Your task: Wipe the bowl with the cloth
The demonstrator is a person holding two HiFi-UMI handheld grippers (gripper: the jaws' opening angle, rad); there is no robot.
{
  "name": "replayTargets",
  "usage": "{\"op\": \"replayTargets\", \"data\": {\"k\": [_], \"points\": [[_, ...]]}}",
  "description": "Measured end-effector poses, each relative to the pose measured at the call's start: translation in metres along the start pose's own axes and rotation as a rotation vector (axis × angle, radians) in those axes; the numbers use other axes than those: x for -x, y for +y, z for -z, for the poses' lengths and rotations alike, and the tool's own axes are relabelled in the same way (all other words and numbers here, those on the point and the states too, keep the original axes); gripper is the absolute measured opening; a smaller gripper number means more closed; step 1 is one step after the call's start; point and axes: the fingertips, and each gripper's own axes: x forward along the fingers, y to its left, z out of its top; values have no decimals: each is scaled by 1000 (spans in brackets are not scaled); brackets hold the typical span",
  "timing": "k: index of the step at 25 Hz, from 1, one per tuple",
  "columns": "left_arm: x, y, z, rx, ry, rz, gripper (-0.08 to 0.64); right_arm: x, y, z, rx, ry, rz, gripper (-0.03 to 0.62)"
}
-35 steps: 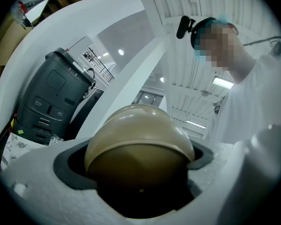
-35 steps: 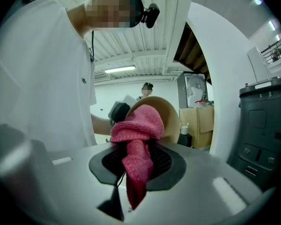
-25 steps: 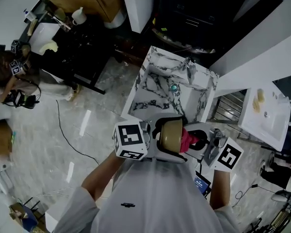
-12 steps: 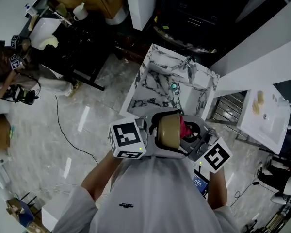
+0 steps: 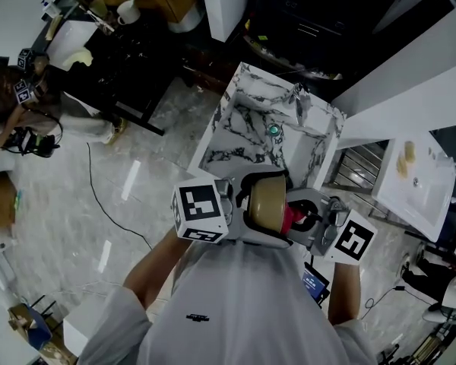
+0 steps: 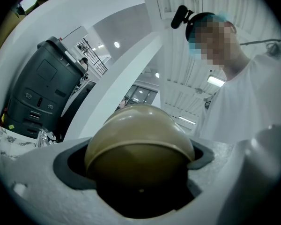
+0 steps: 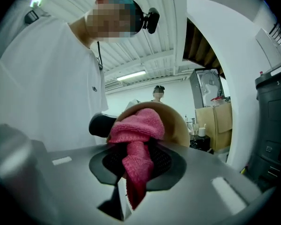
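- Bowl (image 6: 139, 149), tan; clamped between the closed fingers of the left gripper (image 5: 239, 204); held on its side before the person's chest, near the marbled table (image 5: 243, 128).
- Cloth (image 7: 136, 135), pink; pinched in the right gripper (image 5: 310, 223) fingers; bunched end touched the bowl's inner face.

The head view looks steeply down from above the person (image 5: 243, 310). Both gripper views face upward from close, sharing the bowl (image 6: 140, 146).

No readable text; shirt logo (image 5: 198, 319) too small to make out.
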Motion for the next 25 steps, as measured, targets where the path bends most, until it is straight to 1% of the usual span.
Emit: {"op": "replayTargets", "data": {"k": [3, 5, 6, 8, 11, 14, 17, 19, 21, 25], "points": [[-4, -7, -1, 6, -15, 30, 552, 6, -1, -18, -30, -106, -11, 92], [-6, -10, -3, -3, -24, 32, 551, 8, -7, -28, -51, -165, 17, 92], [-6, -10, -3, -14, -22, 23, 549, 8, -11, -30, -58, -179, 44, 94], [-5, -9, -1, -30, -15, -1, 549, 6, -21, -30, -65, -181, 119, 95], [-1, -8, 3, -38, -1, -30, 548, 0, -33, -23, -62, -121, 238, 97], [5, -8, 1, -61, 12, -39, 548, -6, -36, -20, -65, -83, 285, 97], [9, -10, -6, -75, 4, -38, 549, -11, -38, -19, -74, -81, 302, 95], [10, -11, -9, -89, 3, -39, 549, -13, -36, -13, -74, -54, 294, 92], [11, -12, -9, -98, 7, -36, 549, -16, -31, -8, -71, -30, 267, 91], [13, -13, -5, -89, 10, -29, 549, -20, -21, -2, -36, 6, 199, 89]]}}
